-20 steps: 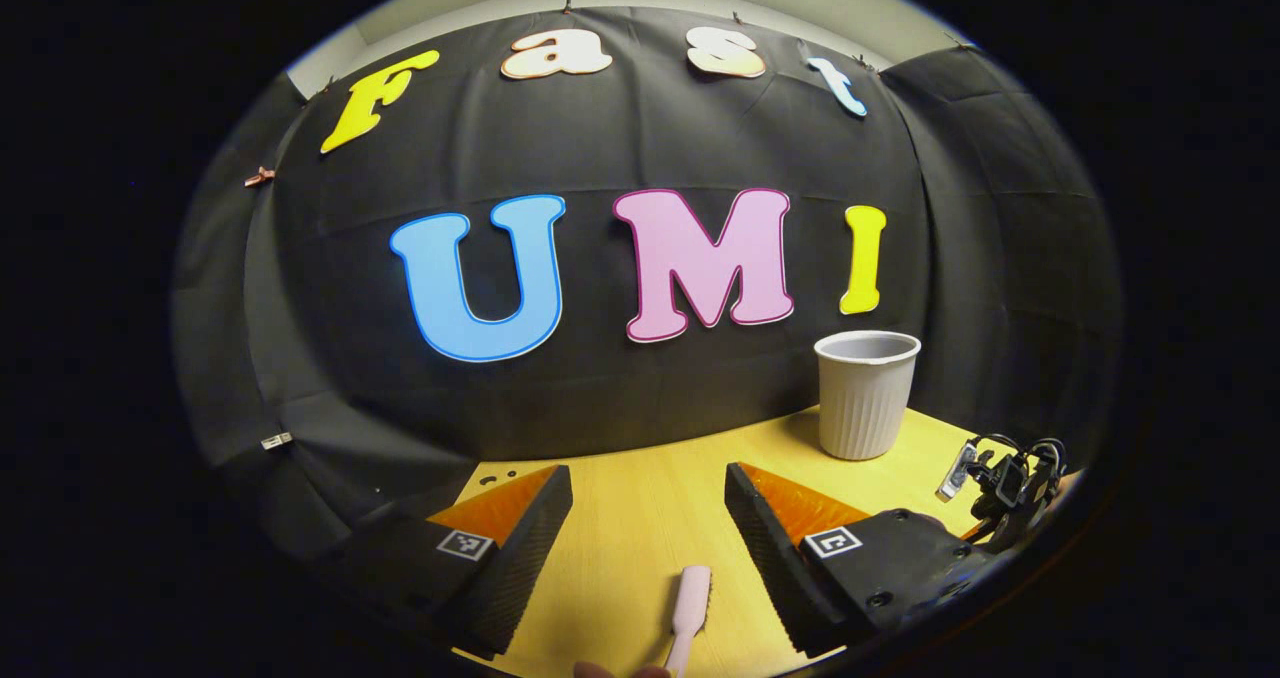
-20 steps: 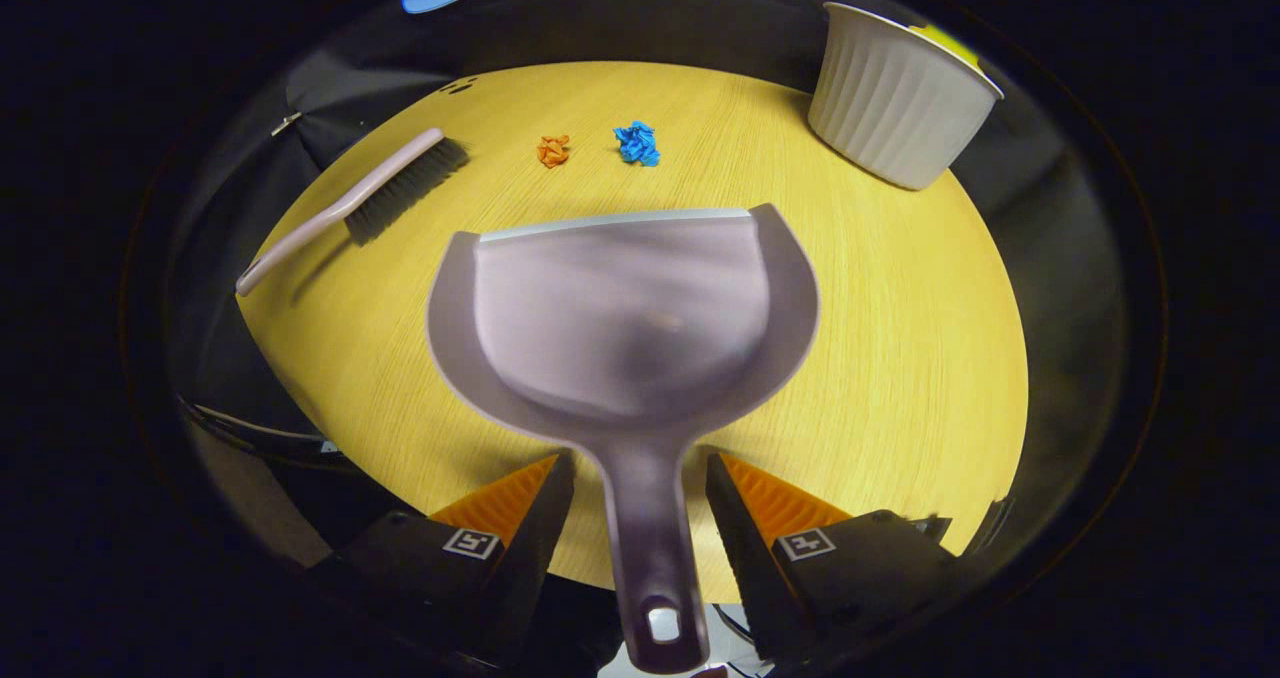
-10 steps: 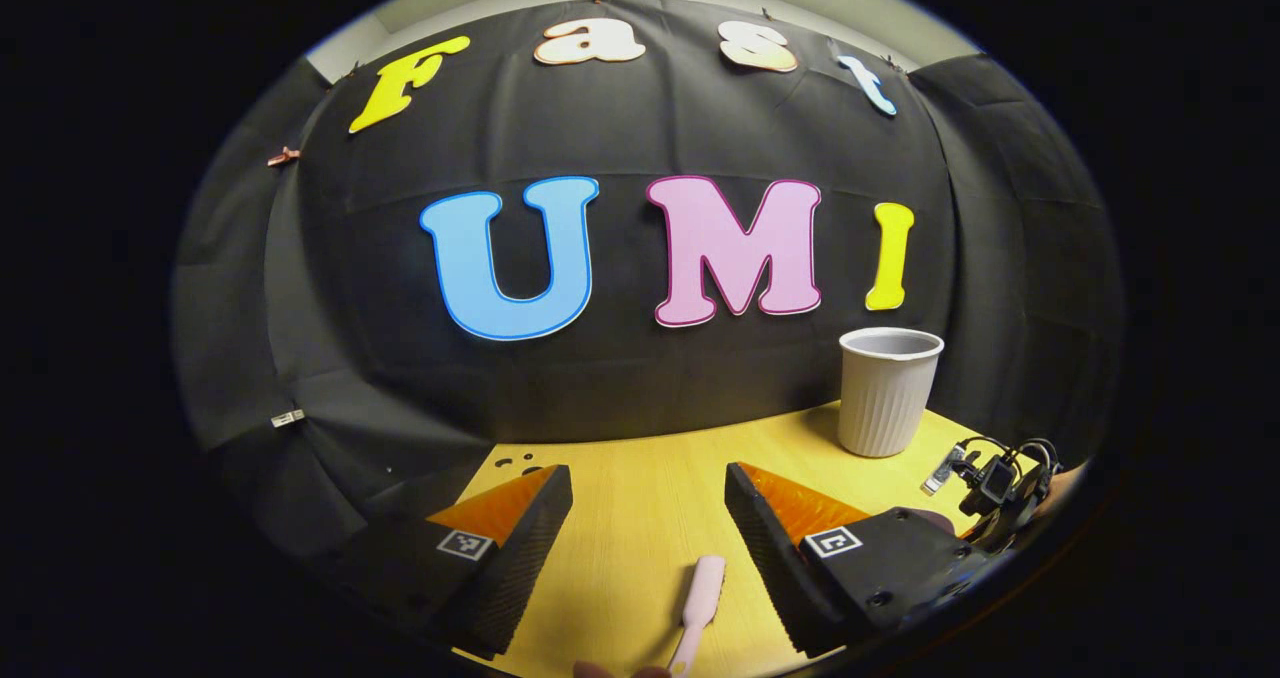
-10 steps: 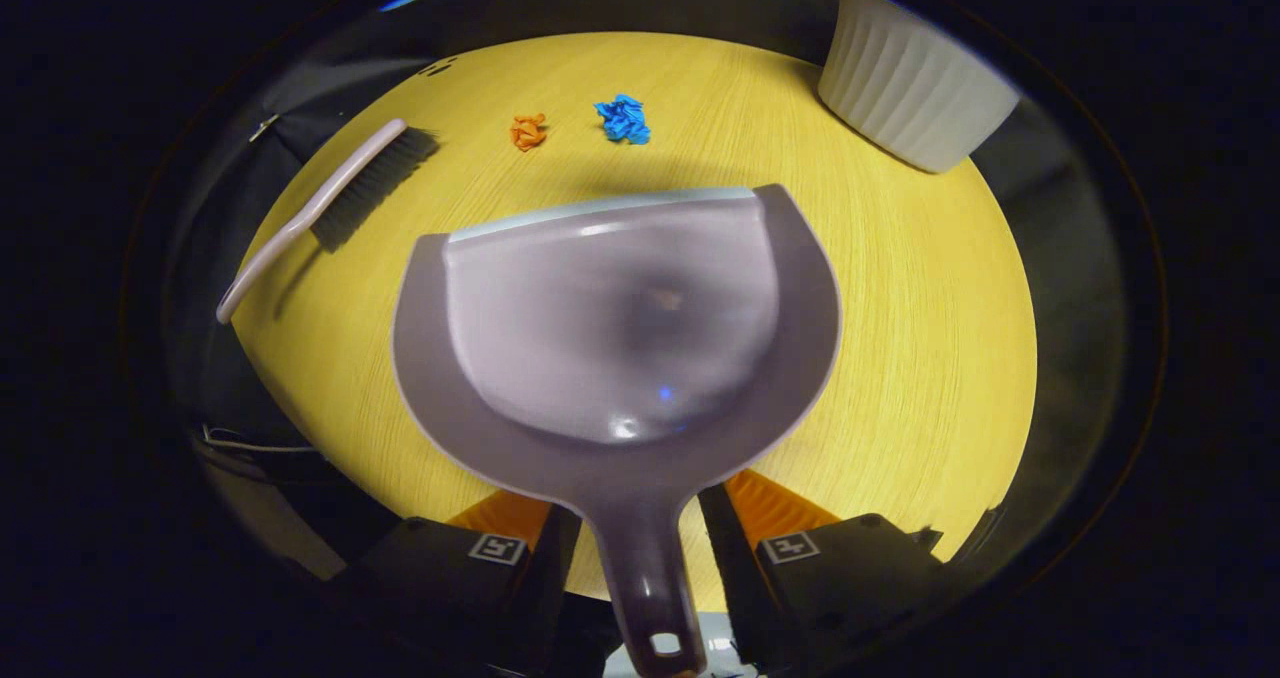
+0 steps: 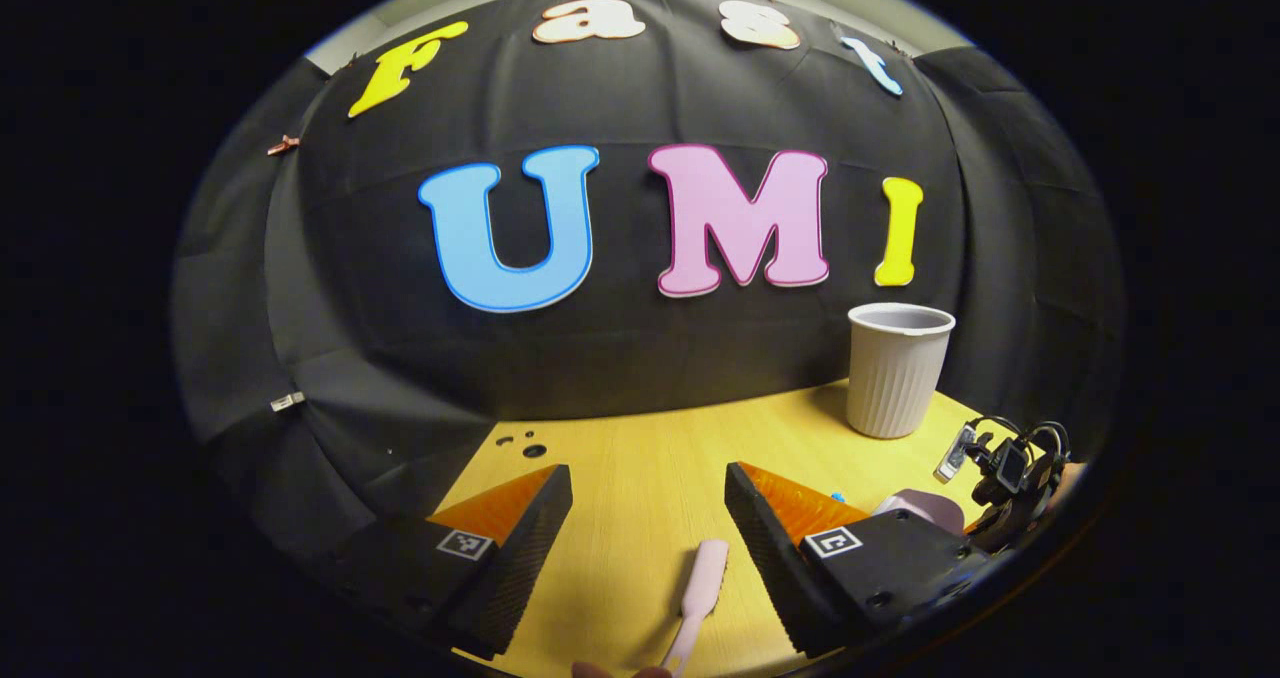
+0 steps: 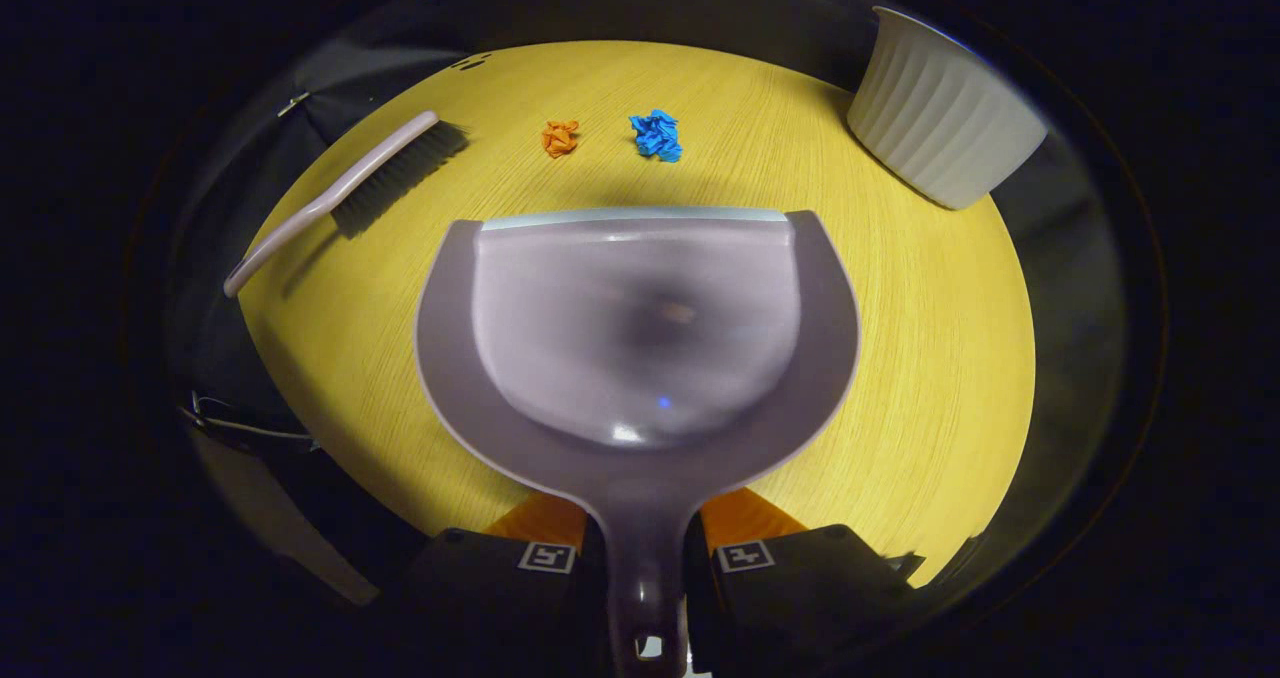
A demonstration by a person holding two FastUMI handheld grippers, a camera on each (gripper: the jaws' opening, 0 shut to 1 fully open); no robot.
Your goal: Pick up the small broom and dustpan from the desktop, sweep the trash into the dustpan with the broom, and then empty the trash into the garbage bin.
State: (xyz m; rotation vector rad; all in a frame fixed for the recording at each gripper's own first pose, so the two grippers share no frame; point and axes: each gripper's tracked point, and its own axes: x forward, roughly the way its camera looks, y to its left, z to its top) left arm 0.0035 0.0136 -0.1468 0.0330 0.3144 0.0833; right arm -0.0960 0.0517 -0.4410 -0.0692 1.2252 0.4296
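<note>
In the right gripper view a grey dustpan (image 6: 636,328) lies on the yellow desktop (image 6: 920,358), and my right gripper (image 6: 643,548) is shut on its handle. Beyond its front lip lie an orange paper scrap (image 6: 560,138) and a blue paper scrap (image 6: 657,135). The small broom (image 6: 345,198) lies at the left, bristles toward the scraps. The ribbed white garbage bin (image 6: 940,123) stands at the far right. In the left gripper view my left gripper (image 5: 648,508) is open above the desktop, and the broom's pale handle (image 5: 700,588) lies between and below its fingers.
The garbage bin (image 5: 897,368) stands at the back right of the desktop (image 5: 640,458) in the left gripper view. The other gripper (image 5: 1005,468) with its cables shows at the right edge. The black cloth wall rises close behind the desk.
My right gripper has closed its fingers onto the dustpan handle. The left gripper view has tilted down a little, with the desktop showing more and the broom handle sliding slightly right.
</note>
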